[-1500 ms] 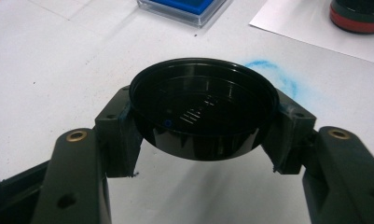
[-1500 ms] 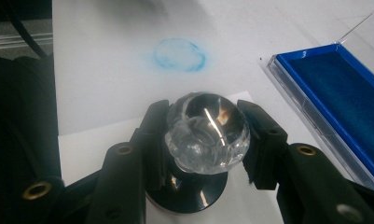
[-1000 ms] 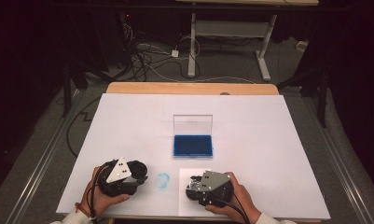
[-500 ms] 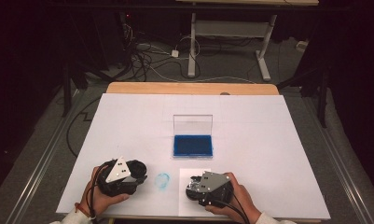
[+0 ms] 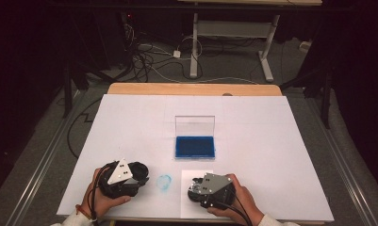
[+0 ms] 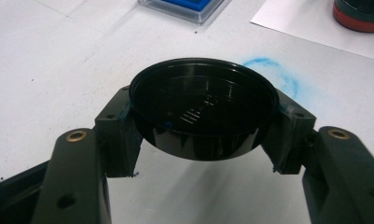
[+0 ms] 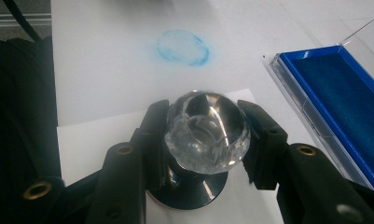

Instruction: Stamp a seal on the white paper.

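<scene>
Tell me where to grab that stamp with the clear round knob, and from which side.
Grip the stamp by its clear faceted knob, level from the side, one pad on each flank. It stands upright on a narrow neck, and the right claw holds it that way.

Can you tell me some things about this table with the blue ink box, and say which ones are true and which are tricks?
1. The left hand-held gripper holds a round black cap. True.
2. The right hand-held gripper holds nothing. False: it is shut on a stamp with a clear round knob.
3. The ink pad box has its clear lid standing open. True.
4. The ink in the box is red. False: it is blue.
5. A blue smudge marks the table between the two grippers. True.
</scene>
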Available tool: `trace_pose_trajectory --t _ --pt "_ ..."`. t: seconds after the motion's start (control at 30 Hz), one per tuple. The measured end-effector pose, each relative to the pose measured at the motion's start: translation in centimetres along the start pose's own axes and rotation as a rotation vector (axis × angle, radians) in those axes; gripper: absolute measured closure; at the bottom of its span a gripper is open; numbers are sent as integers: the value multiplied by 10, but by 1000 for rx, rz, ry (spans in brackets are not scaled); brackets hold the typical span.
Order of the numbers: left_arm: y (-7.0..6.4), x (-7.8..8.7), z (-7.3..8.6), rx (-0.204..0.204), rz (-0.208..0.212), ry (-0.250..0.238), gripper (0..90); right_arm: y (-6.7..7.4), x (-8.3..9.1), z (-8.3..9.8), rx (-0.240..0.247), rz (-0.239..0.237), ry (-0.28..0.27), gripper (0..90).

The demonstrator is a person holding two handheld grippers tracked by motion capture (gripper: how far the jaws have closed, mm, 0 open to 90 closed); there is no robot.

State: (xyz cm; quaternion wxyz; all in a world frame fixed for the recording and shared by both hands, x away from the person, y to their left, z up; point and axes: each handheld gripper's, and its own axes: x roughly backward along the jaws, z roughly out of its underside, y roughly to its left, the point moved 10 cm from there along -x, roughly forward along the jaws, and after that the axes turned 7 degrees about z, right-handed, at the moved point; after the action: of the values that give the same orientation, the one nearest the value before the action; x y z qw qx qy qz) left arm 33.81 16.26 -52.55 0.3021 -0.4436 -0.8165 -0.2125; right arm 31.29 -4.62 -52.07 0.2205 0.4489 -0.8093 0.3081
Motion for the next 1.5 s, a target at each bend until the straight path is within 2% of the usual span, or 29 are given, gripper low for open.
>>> trace_pose_trajectory --t 0.43,1.5 --pt "0 0 0 -1 0 1 370 0 0 0 -14 -8 3 575" --pt "-1 -1 0 1 3 5 370 0 0 1 -7 -17 4 575"
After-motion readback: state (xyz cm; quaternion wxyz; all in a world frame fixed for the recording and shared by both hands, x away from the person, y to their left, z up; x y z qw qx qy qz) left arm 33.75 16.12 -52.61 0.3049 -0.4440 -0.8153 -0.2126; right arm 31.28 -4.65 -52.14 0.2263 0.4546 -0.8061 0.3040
